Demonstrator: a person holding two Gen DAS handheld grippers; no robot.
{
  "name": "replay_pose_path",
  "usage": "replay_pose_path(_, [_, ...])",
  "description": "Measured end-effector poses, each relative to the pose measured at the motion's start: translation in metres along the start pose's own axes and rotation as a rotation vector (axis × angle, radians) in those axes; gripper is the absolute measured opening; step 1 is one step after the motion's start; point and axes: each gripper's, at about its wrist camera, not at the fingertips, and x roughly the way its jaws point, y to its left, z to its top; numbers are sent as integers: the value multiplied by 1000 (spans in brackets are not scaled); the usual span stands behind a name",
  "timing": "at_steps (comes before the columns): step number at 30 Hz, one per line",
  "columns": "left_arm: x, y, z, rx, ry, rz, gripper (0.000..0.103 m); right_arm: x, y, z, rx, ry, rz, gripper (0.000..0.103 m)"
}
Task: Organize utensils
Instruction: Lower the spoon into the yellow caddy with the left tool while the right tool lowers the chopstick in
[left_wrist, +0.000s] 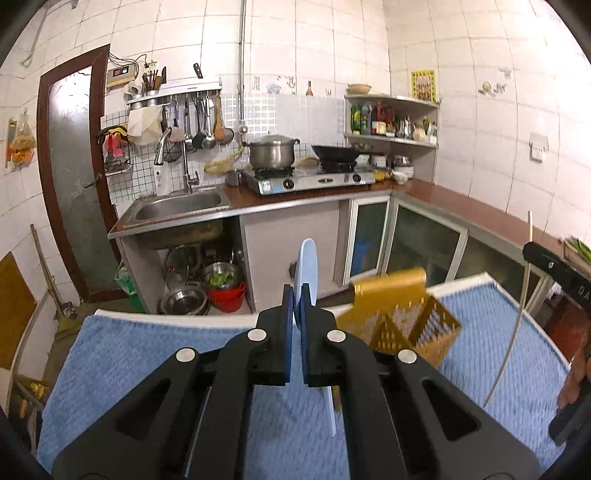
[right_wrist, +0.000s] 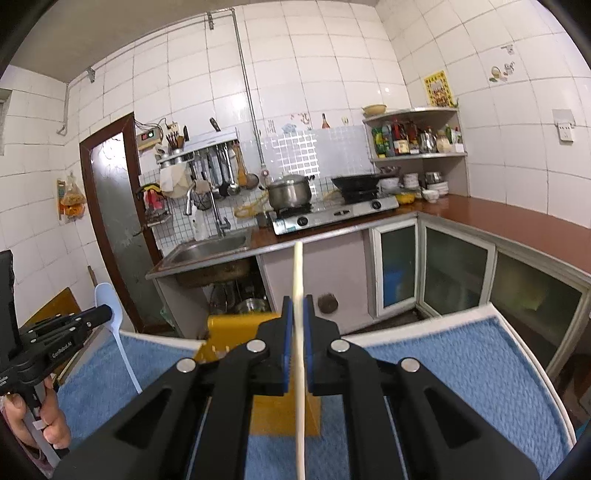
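Left gripper (left_wrist: 296, 295): you clamp the pale blue spoon (left_wrist: 307, 266) upright.
Right gripper (right_wrist: 298, 306): you pinch the chopstick (right_wrist: 297, 266).
Yellow utensil basket (left_wrist: 406, 321): near the blue mat's (left_wrist: 147, 354) far edge, beyond both grippers.

Even, bright indoor light with glare on the wall tiles (right_wrist: 306, 66); strong fisheye bending and dark corner vignetting; yellow utensil holder (left_wrist: 402, 314) motion-blurred.

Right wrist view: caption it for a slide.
Right gripper shut on a pale wooden chopstick above the yellow perforated utensil basket on a blue towel-covered table.
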Motion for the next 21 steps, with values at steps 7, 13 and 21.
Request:
replay_pose_path(7, [16,-6,47,-40,-110,-22,2,31,8,37,11,-85,20,6])
replay_pose_path(13, [29,-29,67,-25,-160,-47,2,49,17,60,8,-158,33,6])
replay_pose_path(21, [63,-49,31,19,-149,-45,2,74,21,36,-25,-165,51,6])
